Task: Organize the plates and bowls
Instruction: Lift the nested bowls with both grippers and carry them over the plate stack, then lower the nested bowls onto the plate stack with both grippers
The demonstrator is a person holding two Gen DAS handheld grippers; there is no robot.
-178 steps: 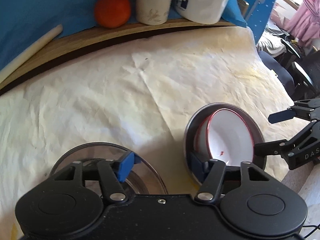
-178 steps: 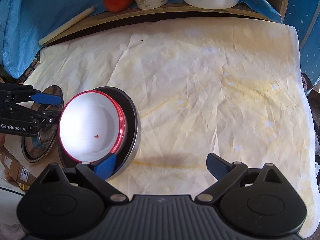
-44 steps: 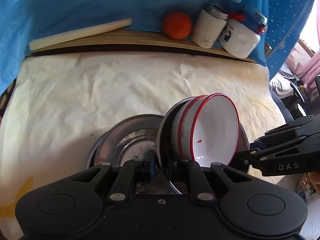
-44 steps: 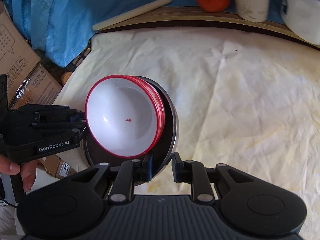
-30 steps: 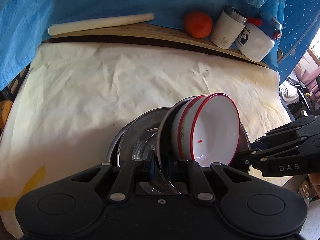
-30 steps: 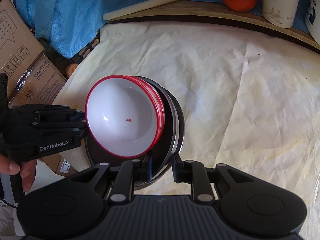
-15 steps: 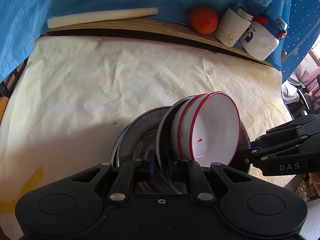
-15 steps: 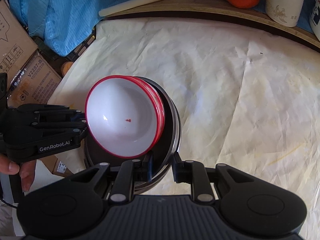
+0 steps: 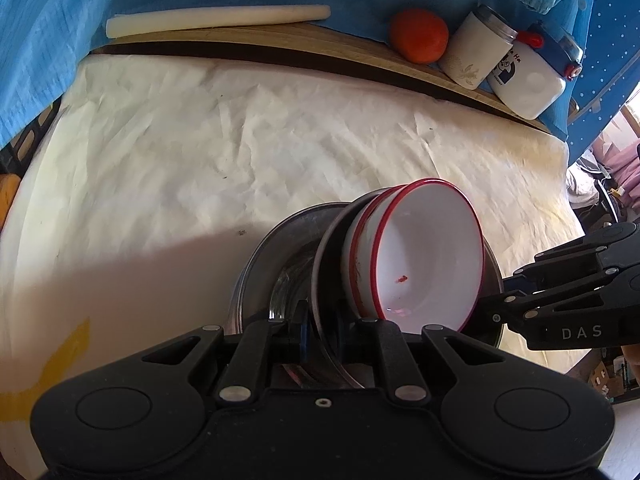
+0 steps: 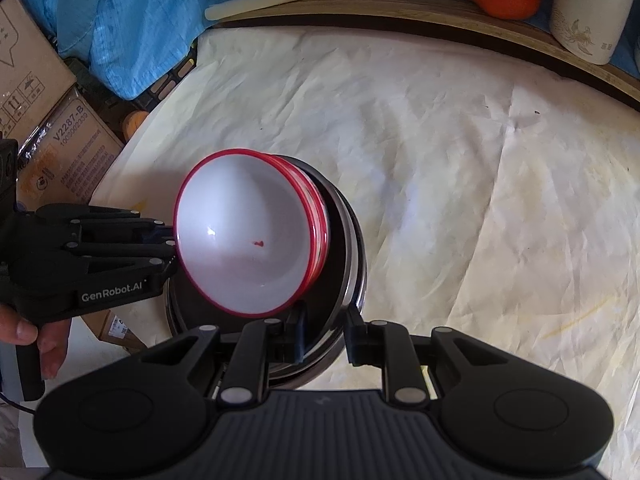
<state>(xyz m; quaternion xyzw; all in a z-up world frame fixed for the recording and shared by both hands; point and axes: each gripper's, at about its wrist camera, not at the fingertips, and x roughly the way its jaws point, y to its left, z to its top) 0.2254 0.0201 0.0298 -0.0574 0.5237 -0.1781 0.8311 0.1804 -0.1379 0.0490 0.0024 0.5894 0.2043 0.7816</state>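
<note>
I am gripping with both claws: the left claw (image 9: pixel 320 326) is pinched narrow on the near rim of a steel plate (image 9: pixel 326 264), and the right claw (image 10: pixel 323 334) is pinched narrow on the opposite rim of the same plate. The plate is being carried tilted, with two nested red-rimmed white bowls (image 9: pixel 424 256) sitting in it, right in front of both sets of fingers; a small red speck is showing inside the top bowl. Just beyond the left fingers, partly behind the carried plate, a second steel plate (image 9: pixel 272 248) is showing, apparently on the cream cloth (image 9: pixel 200 152). Judgement on progress: bowls are already stacked and seated in one plate, so the sorting looks largely done; what is left appears to be setting this loaded plate onto the other steel plate and letting go with both claws. I cannot tell whether the two plates are touching yet. At the far edge, an orange (image 9: pixel 418 40), a mug (image 9: pixel 476 54) and a white jar (image 9: pixel 532 80) are standing well clear.
</note>
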